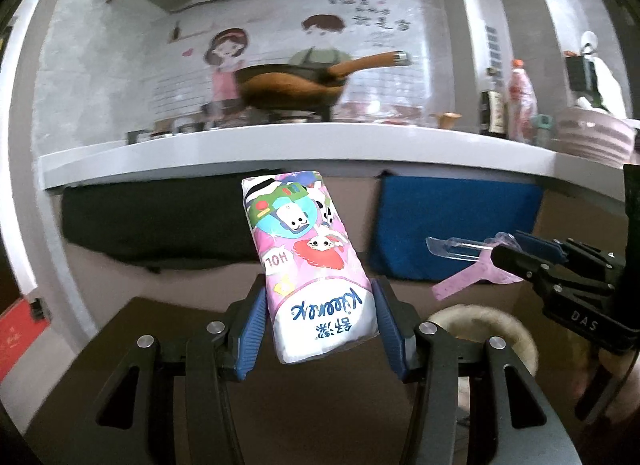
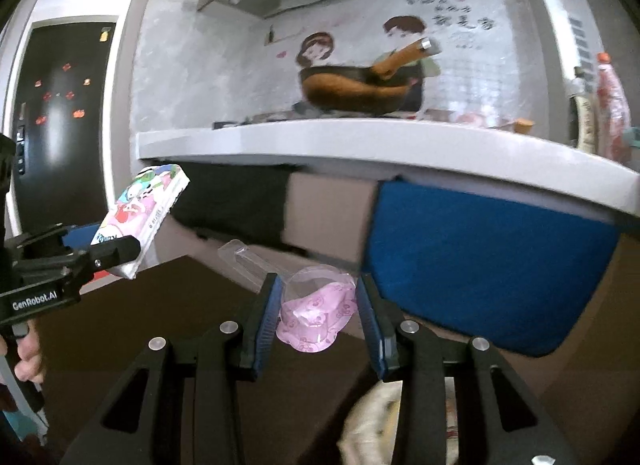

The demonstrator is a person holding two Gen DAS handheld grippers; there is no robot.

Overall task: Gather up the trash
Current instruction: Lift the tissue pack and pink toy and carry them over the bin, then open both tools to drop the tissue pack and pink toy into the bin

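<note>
While both hands hang in the air in front of the counter, we've got each one loaded. Our left gripper (image 1: 320, 321) is pinching a tissue pack (image 1: 310, 261) by its lower end, blue pads tight on either side, and the pack sticks up and away from us with its cartoon print facing the camera. From the right wrist view we see that same pack (image 2: 146, 213) poking out of the left tool, tilted toward the cabinets.

Over on the other side, our right gripper (image 2: 318, 317) is clamped on a pink plastic wrapper (image 2: 316, 321), a crumpled printed piece with a clear plastic strip (image 2: 248, 261) trailing out ahead of it. The left camera catches it too, hanging from the right tool's tips (image 1: 464, 265).

Beyond the fingers we have a dark surface (image 1: 120, 337) below, black and blue cloths (image 2: 480, 257) draped under the white counter edge (image 1: 240, 153), and a pan (image 1: 288, 85) sitting up top against the cartoon wall sticker.

So where are we? Two pieces are picked up and off the surface, which looks like the grabbing half done. Left to do, by our reckoning: get both into a bin. No bin is plainly in view; a pale round rim (image 1: 480, 329) shows low on the right, but we can't tell what it is.
</note>
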